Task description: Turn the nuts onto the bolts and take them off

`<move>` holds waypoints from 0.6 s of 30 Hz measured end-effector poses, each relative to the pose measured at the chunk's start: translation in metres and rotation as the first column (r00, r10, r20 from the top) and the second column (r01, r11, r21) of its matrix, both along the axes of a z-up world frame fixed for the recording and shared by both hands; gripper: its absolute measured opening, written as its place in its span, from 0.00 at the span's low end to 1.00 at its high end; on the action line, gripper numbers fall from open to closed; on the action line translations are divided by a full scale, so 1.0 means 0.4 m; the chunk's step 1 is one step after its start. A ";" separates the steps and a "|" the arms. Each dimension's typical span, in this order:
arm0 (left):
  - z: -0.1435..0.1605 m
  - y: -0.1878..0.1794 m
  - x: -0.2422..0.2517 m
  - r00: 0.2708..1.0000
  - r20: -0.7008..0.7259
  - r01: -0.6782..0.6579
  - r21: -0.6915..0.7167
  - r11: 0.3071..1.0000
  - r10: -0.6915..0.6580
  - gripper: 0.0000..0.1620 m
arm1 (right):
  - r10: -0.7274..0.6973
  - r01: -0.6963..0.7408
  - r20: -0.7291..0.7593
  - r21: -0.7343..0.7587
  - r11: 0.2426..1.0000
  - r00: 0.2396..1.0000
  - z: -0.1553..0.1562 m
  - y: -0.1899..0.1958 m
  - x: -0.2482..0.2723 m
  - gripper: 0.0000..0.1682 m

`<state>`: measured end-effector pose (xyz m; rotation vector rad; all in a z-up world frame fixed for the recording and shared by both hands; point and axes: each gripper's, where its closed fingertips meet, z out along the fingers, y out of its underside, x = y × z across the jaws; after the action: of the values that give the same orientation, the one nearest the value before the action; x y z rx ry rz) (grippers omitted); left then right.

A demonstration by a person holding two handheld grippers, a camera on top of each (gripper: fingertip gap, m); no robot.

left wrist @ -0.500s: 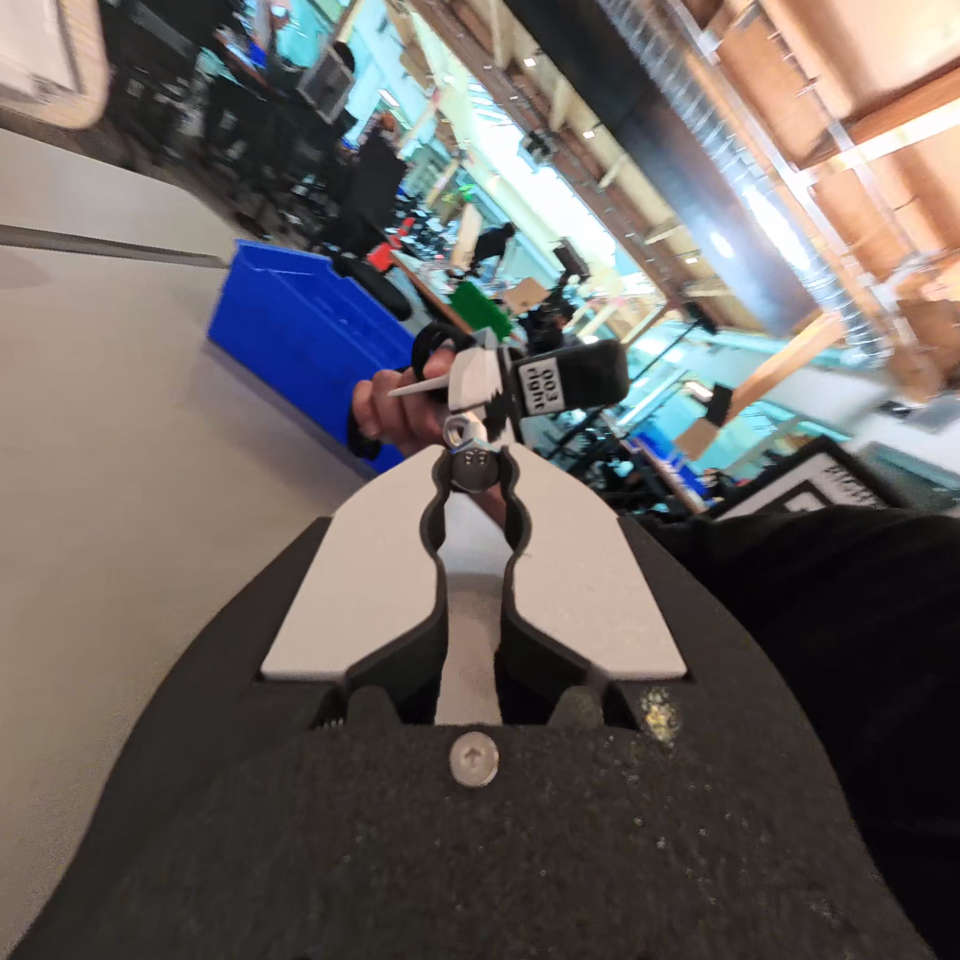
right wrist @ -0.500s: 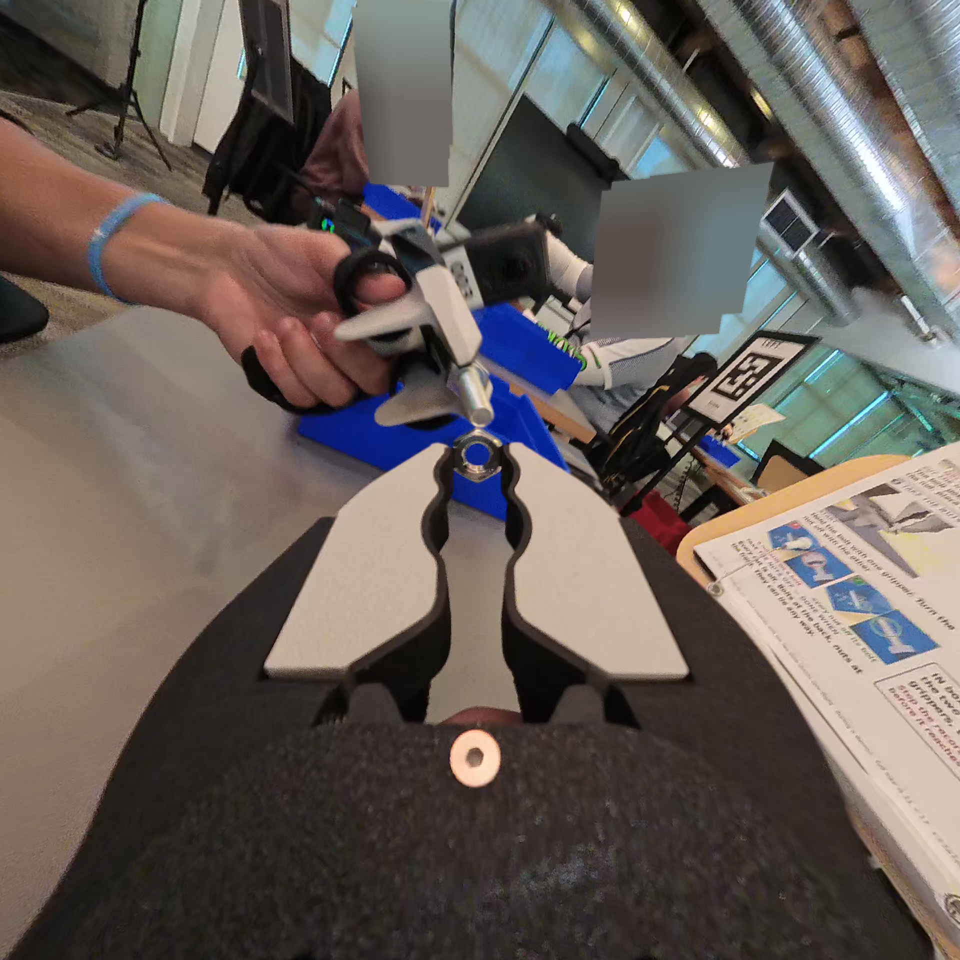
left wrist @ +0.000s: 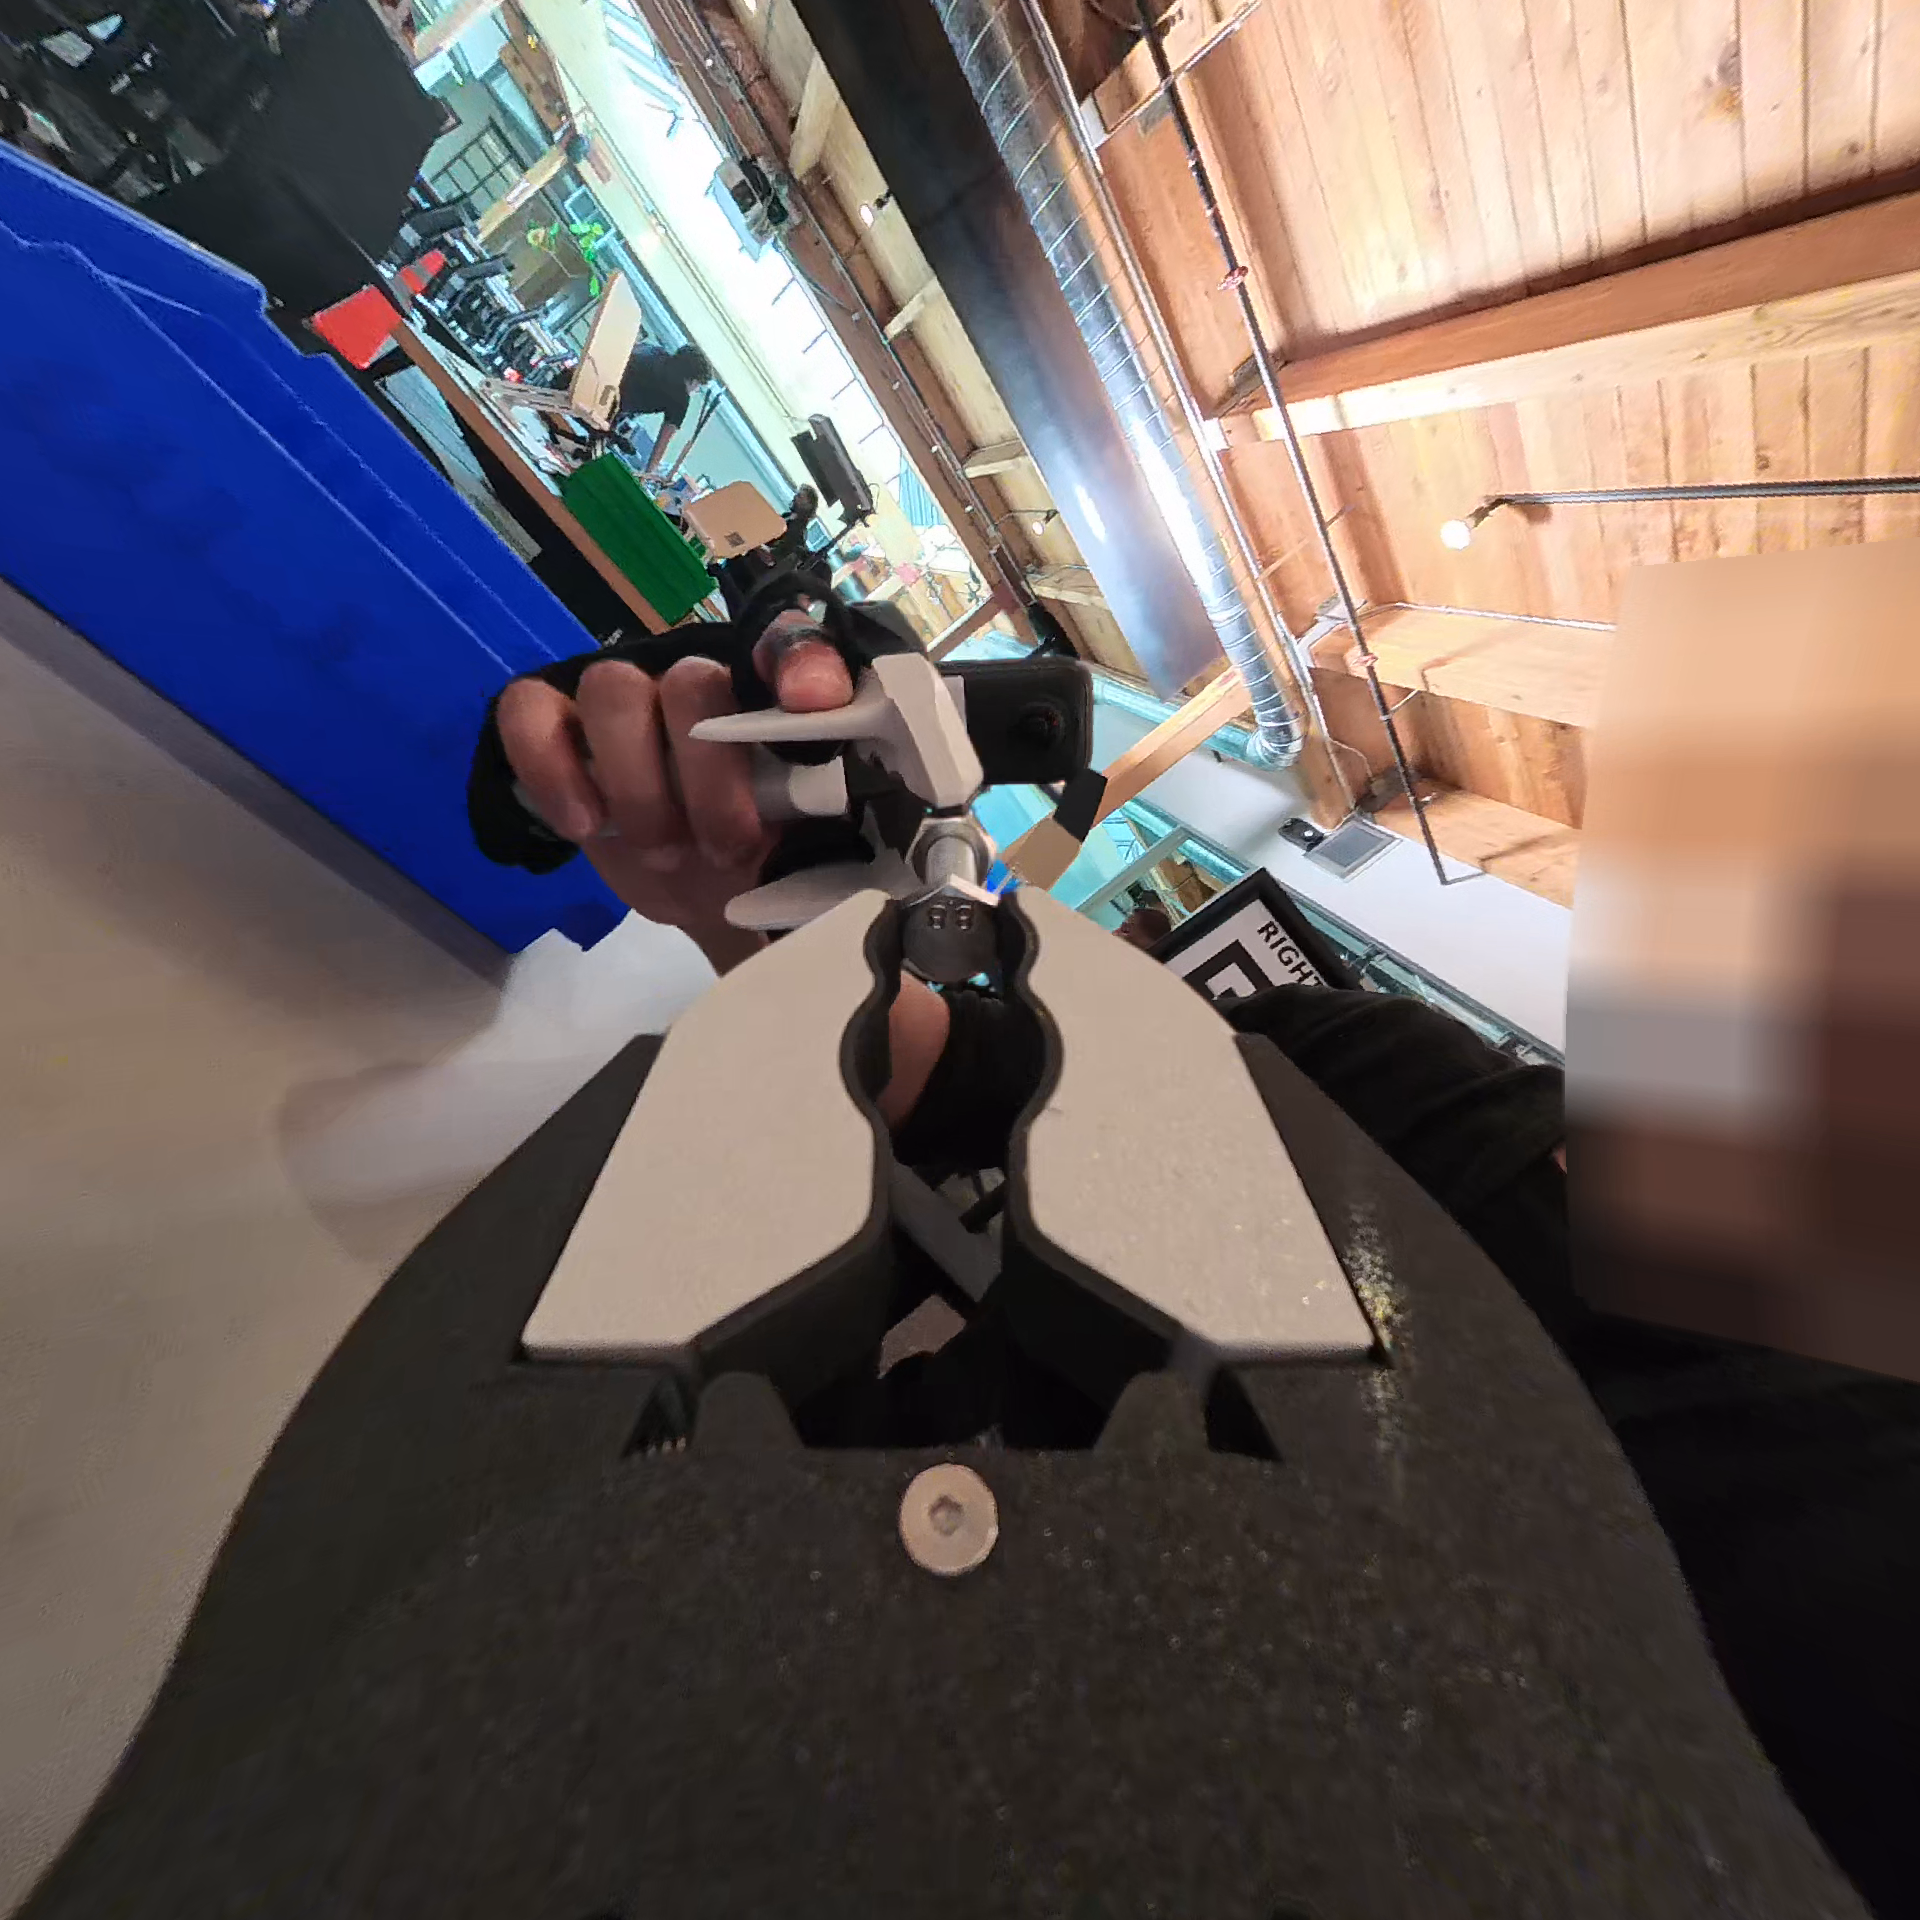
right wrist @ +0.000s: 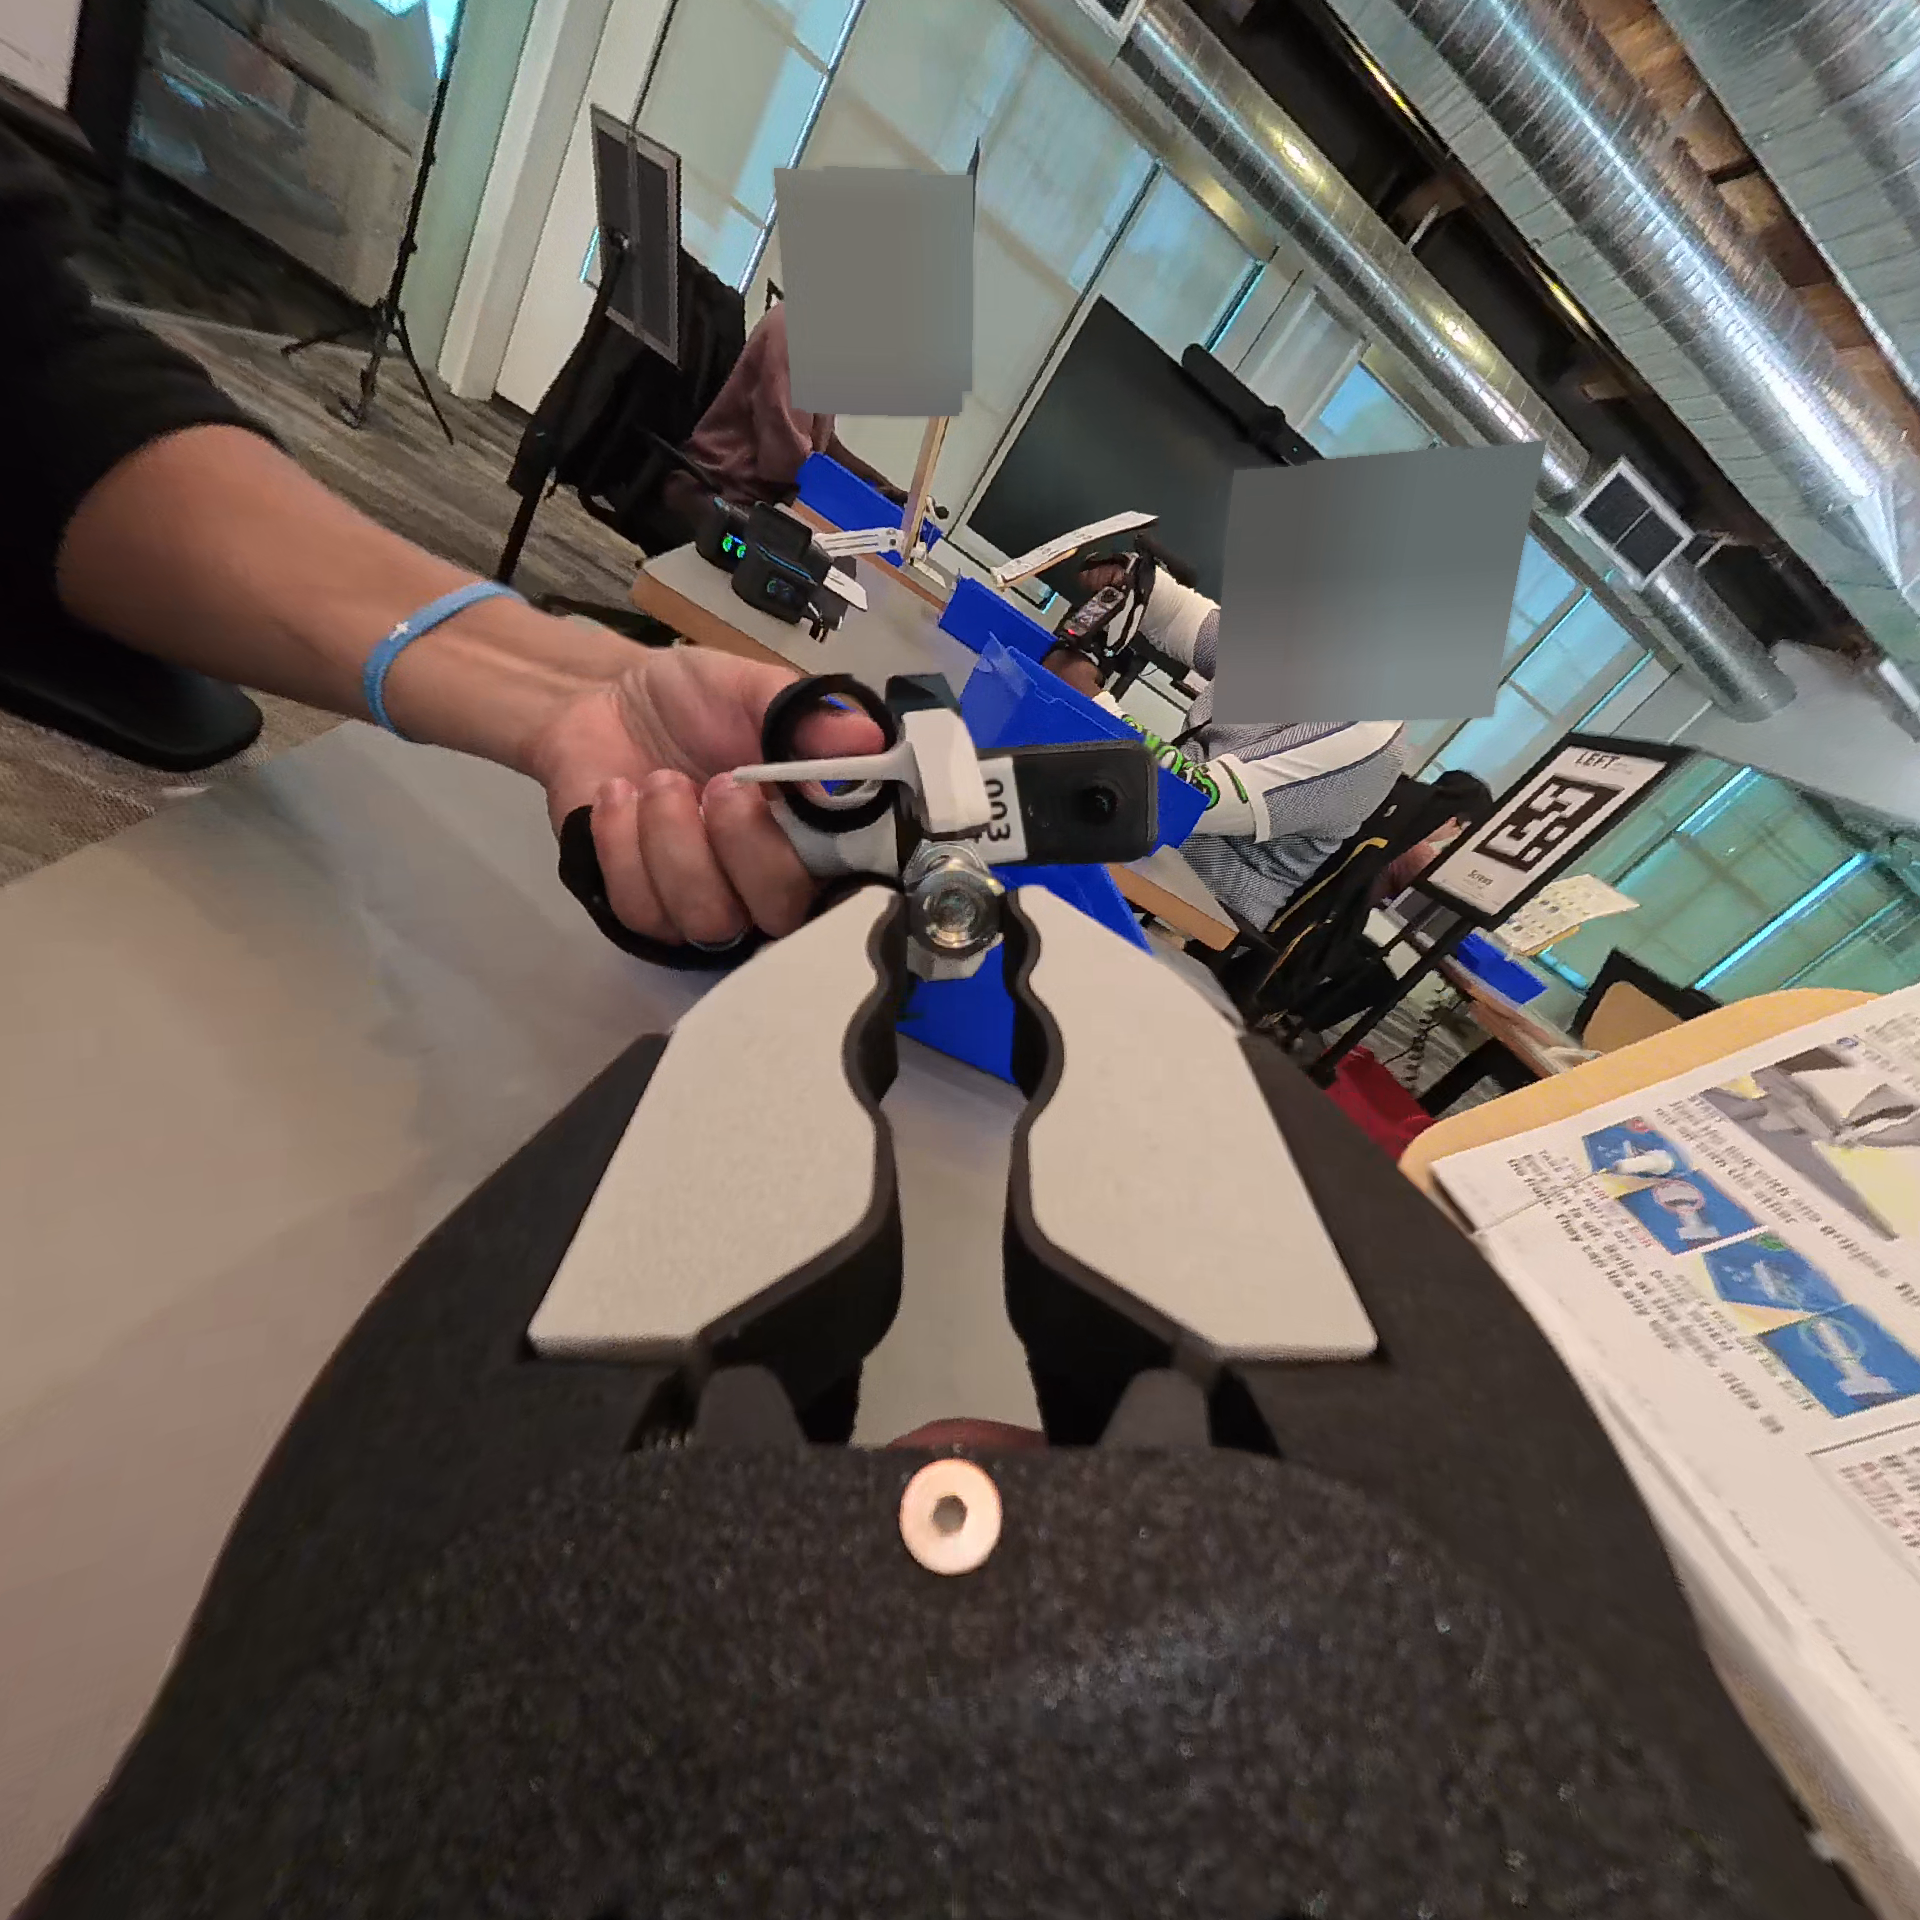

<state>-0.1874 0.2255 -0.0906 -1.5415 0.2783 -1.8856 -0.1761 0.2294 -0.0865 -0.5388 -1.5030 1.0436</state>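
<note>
1. Left wrist view: my left gripper [left wrist: 948, 935] is clenched on the head of the bolt [left wrist: 943, 930], which sits right between the fingertips, held up above the surface [left wrist: 156, 1039].
2. From that head the threaded shank runs away from me toward my right gripper [left wrist: 935, 821], just beyond it, gripped in my right hand [left wrist: 644, 769].
3. Right wrist view: my right gripper [right wrist: 948, 925] is grasping the nut [right wrist: 951, 914] at its fingertips, the hex sides caught between the two dark inner edges.
4. The end of the bolt [right wrist: 948, 912] shows in the middle of the nut, so the nut sits on the thread; how far along I cannot tell.
5. My left hand [right wrist: 665, 831] holds the left gripper [right wrist: 935, 831] directly behind the nut, the two grippers meeting tip to tip.
6. A blue bin [left wrist: 208, 540] stands on the surface beyond my right hand, toward its far edge.
7. An instruction sheet [right wrist: 1714, 1247] lies at the right side in the right wrist view.
</note>
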 end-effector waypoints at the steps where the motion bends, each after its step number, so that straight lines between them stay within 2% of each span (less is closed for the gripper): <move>1: 0.001 -0.001 -0.001 1.000 0.011 -0.004 0.007 1.000 0.004 0.10 | 0.008 -0.008 0.009 -0.054 0.998 1.000 0.002 0.000 -0.001 0.10; 4: 0.005 -0.009 0.011 0.999 -0.013 -0.036 0.090 0.995 0.037 0.10 | 0.060 -0.045 0.037 -0.319 0.947 0.998 0.019 0.006 0.002 0.10; 7: 0.009 -0.009 0.021 0.993 -0.070 -0.084 0.177 0.981 0.097 0.10 | 0.145 -0.082 0.069 -0.562 0.823 0.987 0.027 0.009 0.009 0.10; 10: 0.003 -0.002 0.021 0.974 -0.147 -0.132 0.257 0.957 0.173 0.10 | 0.180 -0.042 0.126 -0.696 0.717 0.976 0.019 0.016 0.008 0.10; 13: -0.011 0.004 0.013 0.925 -0.264 -0.163 0.373 0.913 0.273 0.10 | 0.225 0.046 0.226 -0.795 0.605 0.948 -0.001 0.019 0.004 0.10; 16: -0.025 0.005 0.009 0.843 -0.389 -0.153 0.490 0.858 0.372 0.11 | 0.273 0.137 0.308 -0.852 0.505 0.911 -0.024 0.017 0.004 0.10; 18: -0.033 0.006 0.009 0.785 -0.446 -0.138 0.551 0.823 0.430 0.11 | 0.324 0.178 0.319 -0.901 0.395 0.891 -0.033 0.019 0.005 0.10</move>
<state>-0.1836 0.2279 -0.1039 -1.6125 0.6799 -0.9699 -0.1742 0.2369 -0.0996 -1.6338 -1.1778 1.9427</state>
